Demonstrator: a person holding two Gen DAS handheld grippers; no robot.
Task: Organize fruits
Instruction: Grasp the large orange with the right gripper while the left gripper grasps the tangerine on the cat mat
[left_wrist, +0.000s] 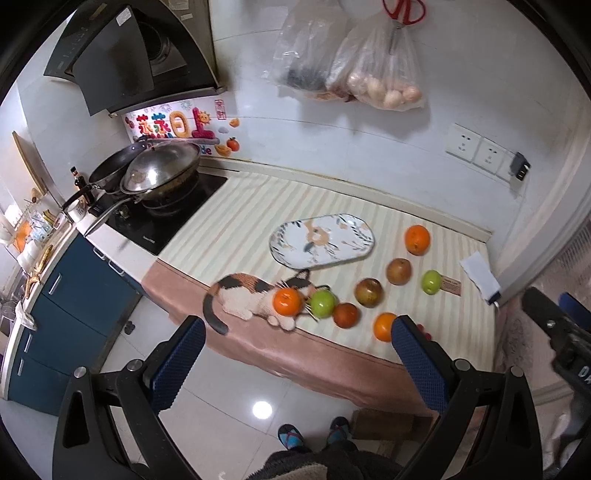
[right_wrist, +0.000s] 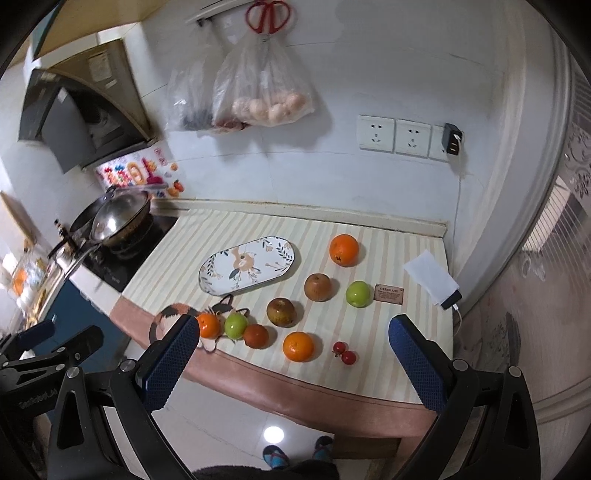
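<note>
My right gripper (right_wrist: 293, 349) and left gripper (left_wrist: 298, 343) hang spread wide, holding nothing. Fruit lies scattered mid-frame; the plate (right_wrist: 210, 282) looks bare. I'd go down squarely over the nearest orange (right_wrist: 298, 346), probably easiest.

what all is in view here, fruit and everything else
oranges: 3, orange, one far right of the plate, one near front edge, one on the cat figure
green apples: 2, green, one right, one front left
brown fruits: 2, brownish, mid cloth
dark red fruit: 1, front left
cherry tomatoes: 2, red, front edge
plate: 1, white floral, oval, bare
cat figure: 1, calico, front left
striped cloth: 1, cream and pink, covers counter
woks: 2, steel, on stove
bags: 2, clear, hung on wall
scissors: 1, red, on wall
left gripper: fingers open, empty
right gripper: fingers open, empty
</note>
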